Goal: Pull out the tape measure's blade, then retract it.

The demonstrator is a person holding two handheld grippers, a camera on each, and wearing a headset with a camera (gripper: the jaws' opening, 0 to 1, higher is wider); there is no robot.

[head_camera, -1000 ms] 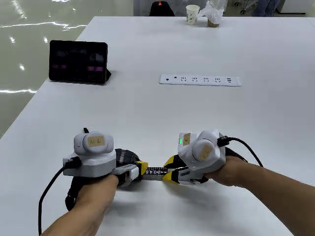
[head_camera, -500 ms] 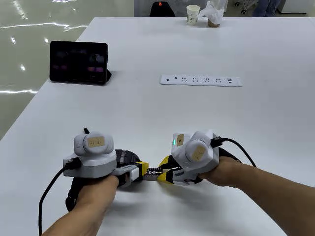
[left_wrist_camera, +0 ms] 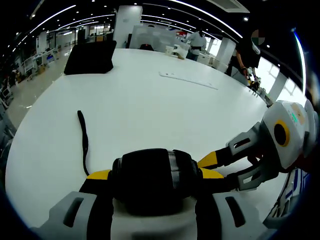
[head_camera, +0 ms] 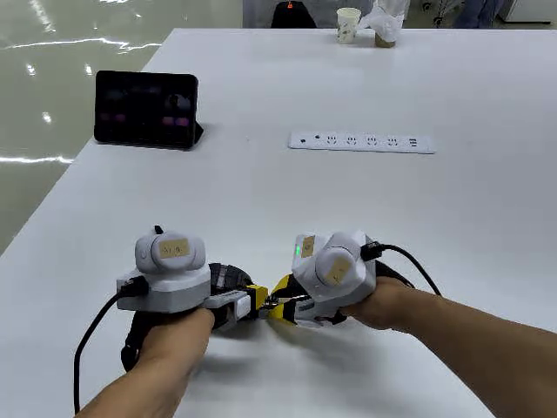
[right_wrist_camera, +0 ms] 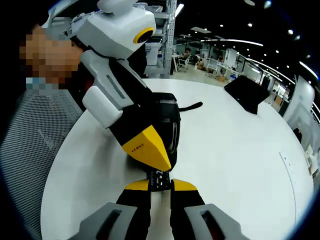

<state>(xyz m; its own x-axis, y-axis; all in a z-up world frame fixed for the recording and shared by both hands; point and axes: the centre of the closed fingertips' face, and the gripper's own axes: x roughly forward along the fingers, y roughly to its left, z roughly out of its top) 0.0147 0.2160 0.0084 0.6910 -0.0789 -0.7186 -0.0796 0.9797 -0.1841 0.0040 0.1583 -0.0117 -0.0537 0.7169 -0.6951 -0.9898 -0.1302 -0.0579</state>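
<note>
White tabletop [head_camera: 348, 200], black rounded tape measure [left_wrist_camera: 155, 175], short numbered blade [right_wrist_camera: 159, 179] barely out.

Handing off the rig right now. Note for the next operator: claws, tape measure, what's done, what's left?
Left claw shut on the tape measure case, near the front edge of the table.
Right claw shut on the blade tip, close to the case.
Done: pull-out; the exposed blade has shortened over the last second.
Left: feed in the last short stub, then release.

Yellow fingers [right_wrist_camera: 186, 186] of the right gripper [right_wrist_camera: 160, 187] pinch the short exposed blade [right_wrist_camera: 159, 178] of the black tape measure [right_wrist_camera: 167, 117]. The left gripper [right_wrist_camera: 156, 144] clamps its case on the white table [right_wrist_camera: 235, 150].
</note>
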